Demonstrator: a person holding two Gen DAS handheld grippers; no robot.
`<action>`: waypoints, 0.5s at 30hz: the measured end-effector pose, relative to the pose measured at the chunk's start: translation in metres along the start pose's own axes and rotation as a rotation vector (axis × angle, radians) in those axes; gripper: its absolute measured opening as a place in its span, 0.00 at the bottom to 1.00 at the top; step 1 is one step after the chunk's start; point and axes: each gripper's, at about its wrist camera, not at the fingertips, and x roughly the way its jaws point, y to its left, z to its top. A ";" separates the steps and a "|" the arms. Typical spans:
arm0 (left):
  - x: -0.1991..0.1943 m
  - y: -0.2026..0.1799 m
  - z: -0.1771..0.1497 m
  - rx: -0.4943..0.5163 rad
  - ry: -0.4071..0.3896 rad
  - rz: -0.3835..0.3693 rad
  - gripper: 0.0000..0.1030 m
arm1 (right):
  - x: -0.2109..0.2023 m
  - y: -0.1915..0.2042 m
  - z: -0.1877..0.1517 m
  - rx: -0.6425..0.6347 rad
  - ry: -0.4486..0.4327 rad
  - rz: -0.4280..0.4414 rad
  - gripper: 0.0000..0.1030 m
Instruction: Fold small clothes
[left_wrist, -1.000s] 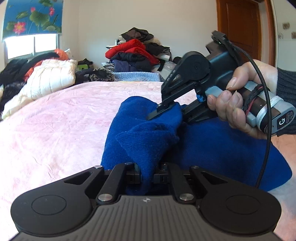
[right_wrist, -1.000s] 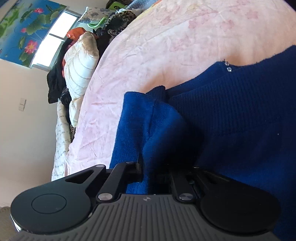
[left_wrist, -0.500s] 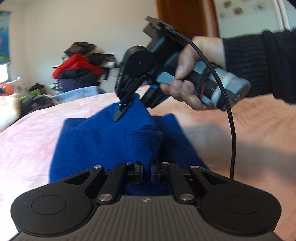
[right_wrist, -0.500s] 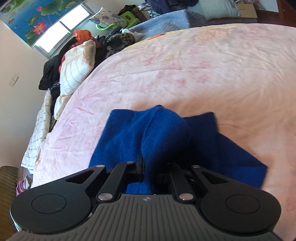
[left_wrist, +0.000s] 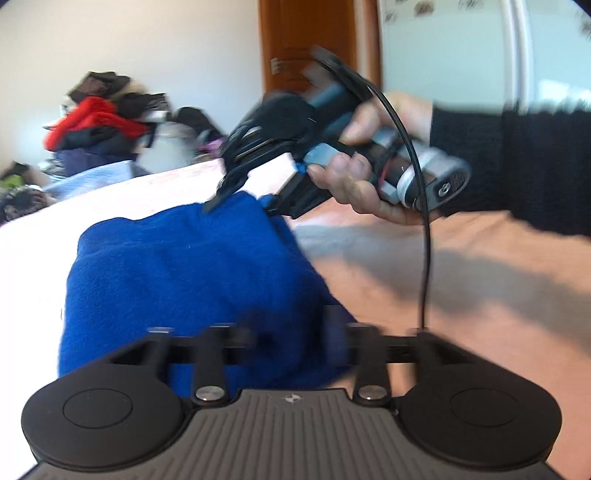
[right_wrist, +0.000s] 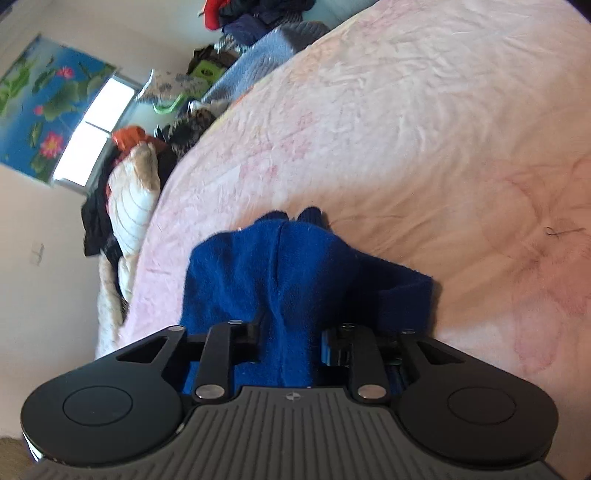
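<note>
A small blue knit garment (left_wrist: 192, 280) lies folded over on the pink bedspread (left_wrist: 461, 295); it also shows in the right wrist view (right_wrist: 280, 273). My left gripper (left_wrist: 291, 338) has its jaws spread apart with blue cloth between them. My right gripper (right_wrist: 290, 338) also stands with its jaws apart around a ridge of the cloth. In the left wrist view the right gripper (left_wrist: 240, 192) rests at the garment's far edge, held by a hand (left_wrist: 362, 184). The frames are blurred by motion.
A pile of red and dark clothes (left_wrist: 96, 125) sits beyond the bed's far end. A white quilted jacket (right_wrist: 129, 199) and more clothes lie along the bed's side under a window (right_wrist: 96, 129). A wooden door (left_wrist: 314, 48) stands behind.
Both grippers, shut on the cloth before, now have their jaws spread. The raised fold has been carried across and laid down, so the garment looks narrower. The left view has swung rightward.
</note>
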 end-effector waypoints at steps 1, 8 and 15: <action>-0.015 0.009 -0.003 -0.021 -0.036 0.003 0.89 | -0.010 -0.003 -0.002 0.011 -0.028 0.023 0.51; -0.059 0.084 0.013 -0.316 -0.193 0.017 0.92 | -0.048 0.007 -0.006 -0.076 -0.191 0.019 0.53; 0.047 0.079 0.024 -0.217 0.103 0.170 0.92 | 0.023 0.035 -0.003 -0.154 -0.048 -0.031 0.55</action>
